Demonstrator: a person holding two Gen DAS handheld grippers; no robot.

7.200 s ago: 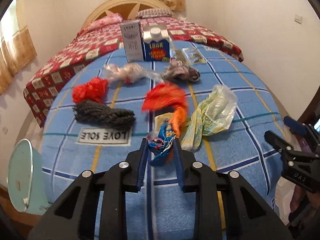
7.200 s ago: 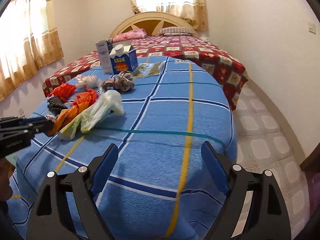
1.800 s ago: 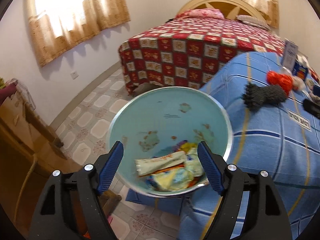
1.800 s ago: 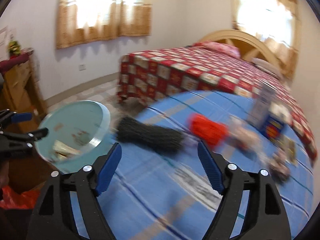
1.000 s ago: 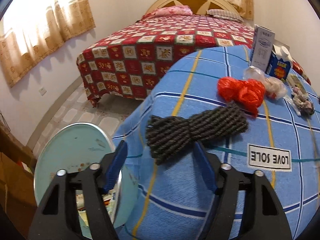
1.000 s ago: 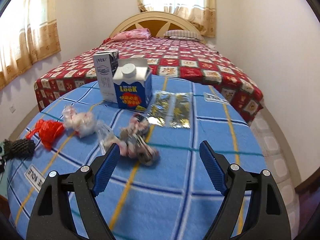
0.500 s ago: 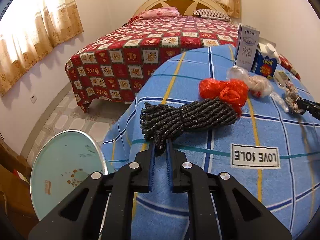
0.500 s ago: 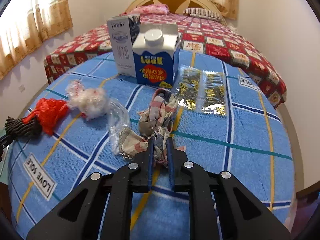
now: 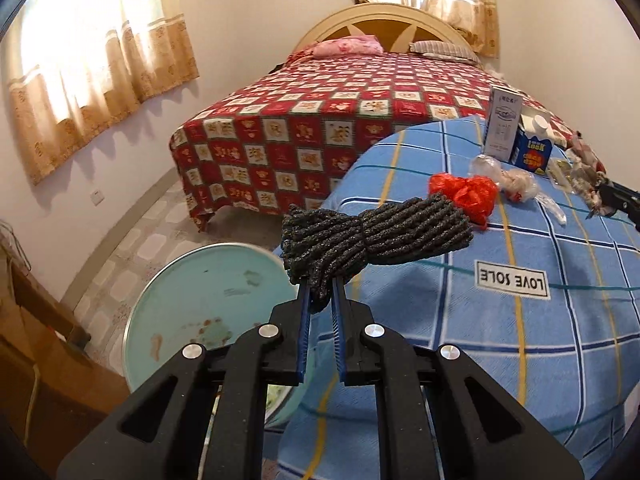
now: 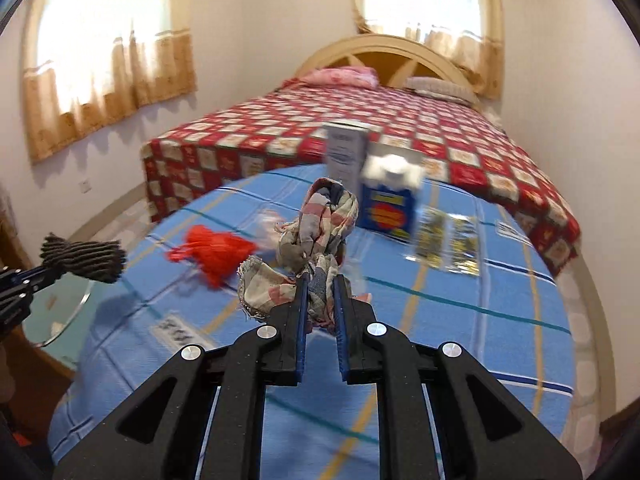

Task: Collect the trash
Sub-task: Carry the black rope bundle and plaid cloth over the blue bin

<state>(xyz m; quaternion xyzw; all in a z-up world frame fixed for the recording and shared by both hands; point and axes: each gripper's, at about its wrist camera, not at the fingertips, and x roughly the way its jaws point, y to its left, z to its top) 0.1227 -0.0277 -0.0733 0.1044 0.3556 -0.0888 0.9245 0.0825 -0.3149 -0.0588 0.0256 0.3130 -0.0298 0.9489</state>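
At the centre of the left wrist view, the dark grey yarn bundle (image 9: pixel 374 236) hangs off the blue checked cloth (image 9: pixel 500 340), pinched at its lower left end by the left gripper (image 9: pixel 319 292), fingers clamped tight on it, with the pale green bin (image 9: pixel 192 304) at lower left. In the middle of the right wrist view, the right gripper (image 10: pixel 319 284) has its fingers squeezed on the plaid rag (image 10: pixel 316 232), raised above the cloth. Behind it, upper right, blur the red plastic bag (image 10: pixel 216 250), blue carton (image 10: pixel 390 204) and white box (image 10: pixel 346 152).
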